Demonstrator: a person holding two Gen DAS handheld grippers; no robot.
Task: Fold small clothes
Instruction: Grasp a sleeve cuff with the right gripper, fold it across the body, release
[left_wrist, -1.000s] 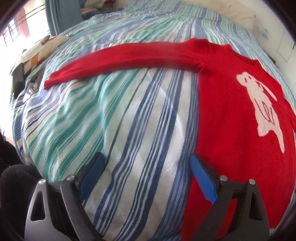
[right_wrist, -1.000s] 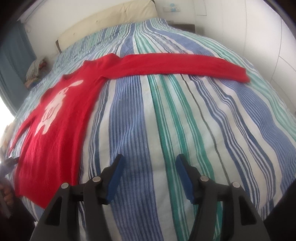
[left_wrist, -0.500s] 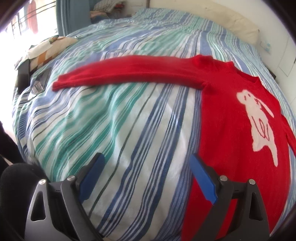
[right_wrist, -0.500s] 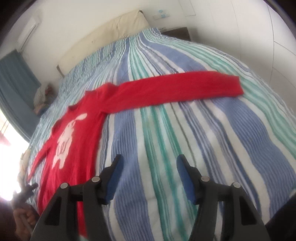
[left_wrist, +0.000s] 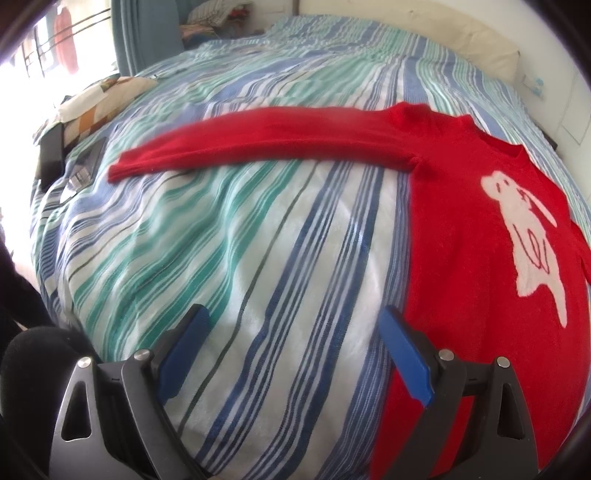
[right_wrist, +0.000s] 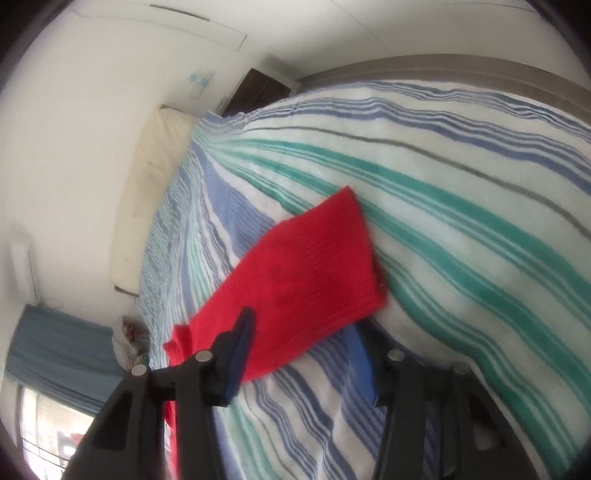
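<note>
Right wrist view puts me almost on top of the cuff end of the red sweater's (right_wrist: 295, 288) sleeve, so I judge the step in hand to be the approach for the first fold, taking that sleeve in across the body. My right gripper (right_wrist: 306, 354) has its fingers (right_wrist: 242, 354) spread apart, one on each side of the sleeve end, with nothing pinched between them as far as I can tell; the view is blurred, so I cannot say whether a tip touches the knit. My next move, as I see it, calls for lowering onto the cuff, closing on the knit alone and not on the striped bed cover (right_wrist: 461, 206) under it, then carrying it toward the chest.

From the left wrist view, my left gripper (left_wrist: 291, 350) hangs with its blue fingers (left_wrist: 406, 354) wide apart and empty above the cover, just beside the sweater's (left_wrist: 461, 240) hem edge.

The sweater lies flat and face up on the bed, a white rabbit figure (left_wrist: 524, 229) on its chest. One sleeve (left_wrist: 258, 136) stretches straight out sideways, fairly smooth. It looks soft, limp and thick-knit, likely to sag once lifted.
</note>
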